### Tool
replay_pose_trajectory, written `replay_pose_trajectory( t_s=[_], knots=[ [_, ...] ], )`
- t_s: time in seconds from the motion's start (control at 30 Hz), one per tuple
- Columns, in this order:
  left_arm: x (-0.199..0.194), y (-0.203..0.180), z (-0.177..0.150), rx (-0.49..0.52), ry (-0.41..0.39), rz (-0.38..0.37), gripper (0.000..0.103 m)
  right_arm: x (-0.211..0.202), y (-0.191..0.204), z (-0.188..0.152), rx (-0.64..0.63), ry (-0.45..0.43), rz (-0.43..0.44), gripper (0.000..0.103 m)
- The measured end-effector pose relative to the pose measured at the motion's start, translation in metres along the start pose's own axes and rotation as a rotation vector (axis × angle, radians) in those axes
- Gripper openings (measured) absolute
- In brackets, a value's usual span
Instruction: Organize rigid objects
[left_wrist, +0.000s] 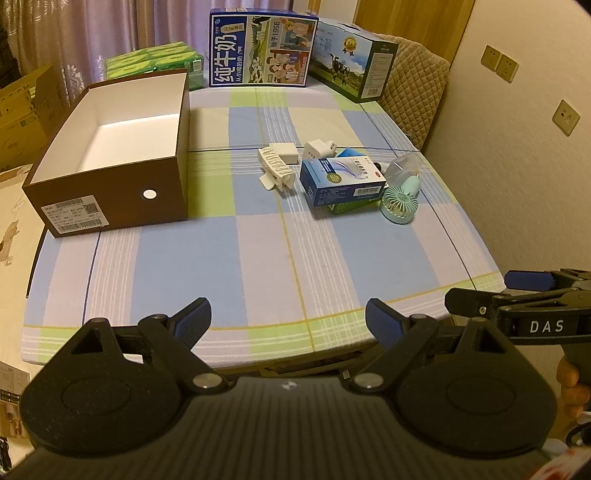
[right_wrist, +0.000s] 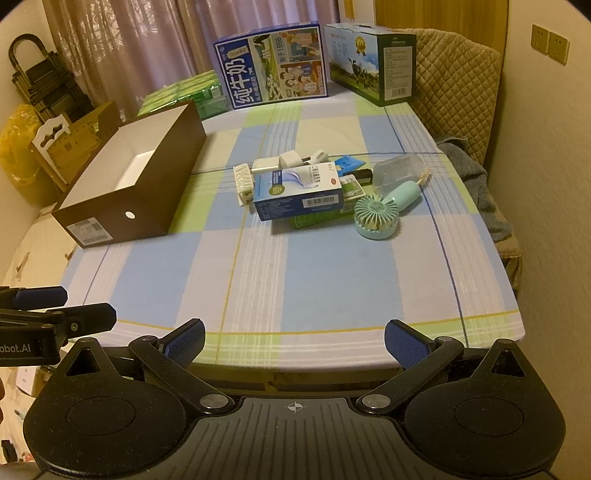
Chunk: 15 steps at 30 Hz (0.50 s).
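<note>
Left gripper (left_wrist: 288, 320) and right gripper (right_wrist: 294, 339): fingers spread wide, nothing held, both poised at near edge of tabletop (right_wrist: 314, 266). Rigid objects clustered toward right edge, mid-depth: blue box (right_wrist: 299, 192) resting atop others, w/ mint fan (right_wrist: 380, 212) touching its right. Brown box (left_wrist: 110, 155), open-topped, seen at left edge.

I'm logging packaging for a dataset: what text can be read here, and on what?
"纯牛奶" and "1956": blue milk carton.
"DAS": right tool.
"obot.AI", cut off at the frame edge: left tool.
Blue medicine box, brown box label, cow carton: print too small to read.
</note>
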<state>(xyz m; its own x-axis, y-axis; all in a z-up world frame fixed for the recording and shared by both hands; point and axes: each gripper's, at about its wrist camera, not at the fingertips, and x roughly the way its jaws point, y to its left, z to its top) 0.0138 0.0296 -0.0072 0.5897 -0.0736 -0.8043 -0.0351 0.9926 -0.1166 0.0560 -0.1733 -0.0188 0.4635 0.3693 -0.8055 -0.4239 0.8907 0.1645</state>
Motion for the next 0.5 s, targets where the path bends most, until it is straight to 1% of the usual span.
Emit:
replay_pose_trajectory(
  t_s=[0.5],
  knots=[
    [0.006, 0.013, 0.003, 0.042, 0.007, -0.042, 0.089, 0.006, 0.005, -0.007, 0.043, 0.001, -0.035, 0.101]
  ],
)
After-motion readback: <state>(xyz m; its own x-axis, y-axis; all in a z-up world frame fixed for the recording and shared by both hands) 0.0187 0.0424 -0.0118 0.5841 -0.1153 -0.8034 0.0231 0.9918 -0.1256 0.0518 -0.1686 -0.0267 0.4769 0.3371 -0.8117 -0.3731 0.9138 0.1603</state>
